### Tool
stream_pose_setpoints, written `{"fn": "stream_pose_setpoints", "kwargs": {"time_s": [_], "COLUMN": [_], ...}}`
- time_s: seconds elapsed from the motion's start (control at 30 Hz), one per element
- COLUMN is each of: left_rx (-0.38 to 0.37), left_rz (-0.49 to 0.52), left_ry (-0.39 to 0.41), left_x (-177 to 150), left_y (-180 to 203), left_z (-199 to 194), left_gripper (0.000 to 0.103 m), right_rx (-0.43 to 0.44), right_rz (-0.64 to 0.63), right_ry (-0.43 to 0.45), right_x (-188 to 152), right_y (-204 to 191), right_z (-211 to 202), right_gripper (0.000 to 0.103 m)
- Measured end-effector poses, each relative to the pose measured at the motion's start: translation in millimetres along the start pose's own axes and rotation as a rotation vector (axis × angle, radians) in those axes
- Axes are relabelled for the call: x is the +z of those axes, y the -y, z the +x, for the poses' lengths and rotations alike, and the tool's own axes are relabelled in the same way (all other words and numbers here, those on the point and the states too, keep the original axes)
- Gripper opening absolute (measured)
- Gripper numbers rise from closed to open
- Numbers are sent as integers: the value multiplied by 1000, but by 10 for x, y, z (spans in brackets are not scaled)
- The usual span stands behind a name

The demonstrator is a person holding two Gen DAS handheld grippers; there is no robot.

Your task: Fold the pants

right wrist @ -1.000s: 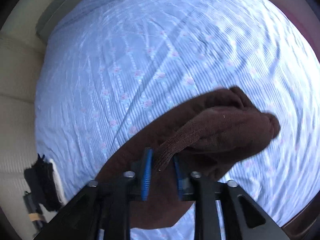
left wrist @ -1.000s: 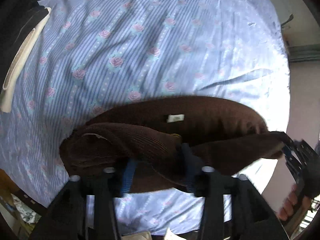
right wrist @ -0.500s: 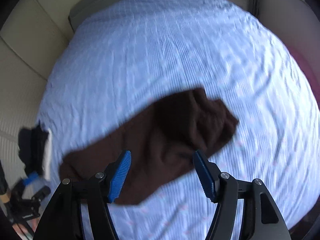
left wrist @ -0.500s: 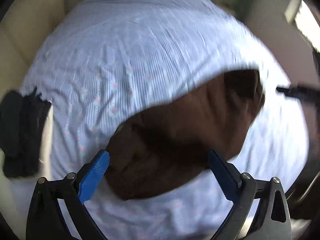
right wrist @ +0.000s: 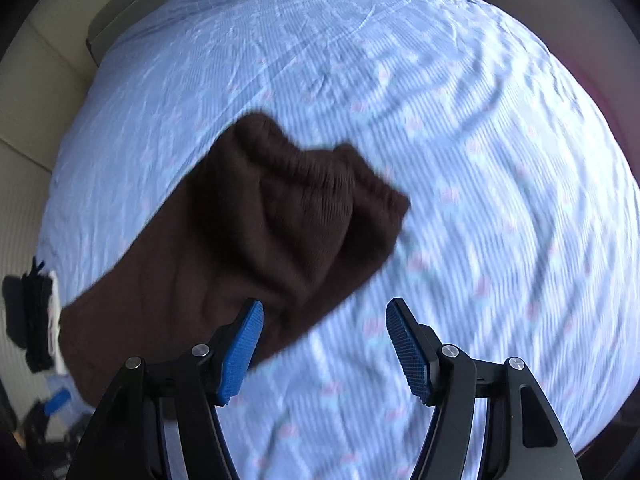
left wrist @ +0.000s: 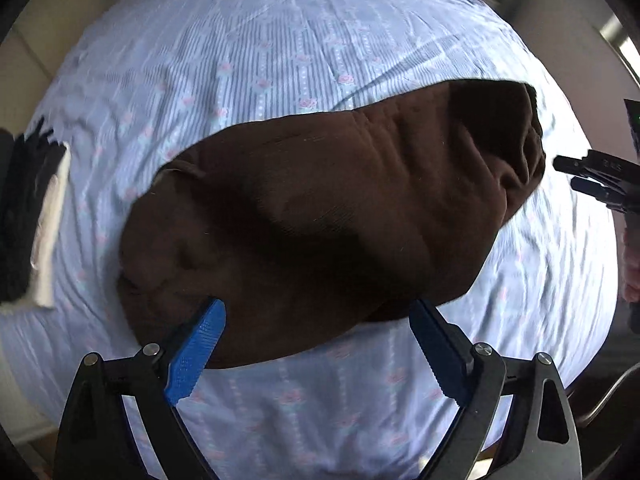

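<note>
Left wrist view: a dark folded garment (left wrist: 24, 216) lies far left of the left claw (left wrist: 316, 344), at the bed (left wrist: 320, 40) edge. The left claw's jaws have just been opening and now stand wide apart, gripping nothing; the brown pants (left wrist: 328, 216) lie bunched on the floral sheet just ahead of and between the blue pads (left wrist: 196, 344). The right claw (left wrist: 596, 180) appears at the far right. Right wrist view: the right claw (right wrist: 324, 344) is open after widening, empty; the pants (right wrist: 248, 248) lie ahead-left, overlapping its left pad.
</note>
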State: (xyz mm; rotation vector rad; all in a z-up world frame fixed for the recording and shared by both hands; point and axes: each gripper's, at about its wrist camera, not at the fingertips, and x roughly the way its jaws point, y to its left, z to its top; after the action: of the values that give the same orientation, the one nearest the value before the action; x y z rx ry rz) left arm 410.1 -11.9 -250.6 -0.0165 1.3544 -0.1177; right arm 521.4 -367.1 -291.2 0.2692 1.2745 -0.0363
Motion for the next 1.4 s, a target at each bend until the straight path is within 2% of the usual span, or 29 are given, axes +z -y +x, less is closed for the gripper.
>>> {"fn": "stream_pose_setpoints", "kwargs": {"time_s": [0.13, 0.23, 0.27, 0.3, 0.33, 0.37, 0.43, 0.53, 0.57, 0.63, 0.73, 0.8, 0.87, 0.9, 0.97, 1.03, 1.07, 1.23, 1.37, 1.4], "left_rx": [31, 84, 99, 104, 105, 109, 116, 133, 133, 138, 148, 160, 167, 170, 178, 187, 189, 174, 62, 0], "left_rz": [-40, -18, -7, 2, 9, 14, 21, 42, 56, 83, 112, 110, 88, 76, 49, 30, 21, -83, -240, -292], "left_ry": [-20, -34, -39, -42, -42, -41, -44, -35, -28, -17, -6, -2, -3, -4, 0, 7, 14, 15, -13, -22], "left_x": [69, 79, 77, 77, 85, 87, 107, 157, 180, 217, 305, 350, 357, 347, 277, 168, 100, -318, -558, -606], "left_y": [45, 70, 86, 90, 90, 103, 125, 166, 194, 224, 292, 273, 185, 142, 12, -110, -160, -540, -850, -911], "left_z": [41, 50, 51, 56, 52, 54, 67, 72, 68, 55, 74, 93, 98, 96, 59, 4, -28, -156, -112, -72], "left_gripper": [94, 94, 94, 94, 94, 94, 94, 94, 94, 94, 94, 94, 94, 94, 94, 94, 95, 95, 95, 95], "right_rx": [-14, -76, -73, -55, -31, -25, -14, 19, -19, -56, -62, -104, -182, -212, -230, -164, -107, 70, 188, 200], "right_rz": [-57, -62, -55, -46, -41, -30, 12, 116, 122, 132, 168, 133, 75, 44, -5, -42, -72, -217, -195, -173], "right_ry": [-77, -189, -197, -193, -183, -168, -120, -14, 29, 58, 26, 5, 55, 85, 149, 170, 154, 5, -149, -188], "right_x": [333, 440, 448, 453, 460, 471, 505, 554, 566, 590, 601, 544, 408, 355, 206, 45, -97, -780, -1177, -1257], "right_y": [-96, -99, -95, -94, -98, -91, -19, 181, 218, 263, 326, 284, 177, 123, 23, -70, -177, -688, -915, -940], "right_z": [350, 734, 776, 779, 755, 703, 542, 161, 25, -80, -18, -20, -176, -286, -573, -748, -820, -681, -334, -255], "right_gripper": [66, 66, 64, 61, 37, 24, 14, 12, 12, 12, 13, 23, 39, 43, 59, 67, 67, 67, 67, 67]}}
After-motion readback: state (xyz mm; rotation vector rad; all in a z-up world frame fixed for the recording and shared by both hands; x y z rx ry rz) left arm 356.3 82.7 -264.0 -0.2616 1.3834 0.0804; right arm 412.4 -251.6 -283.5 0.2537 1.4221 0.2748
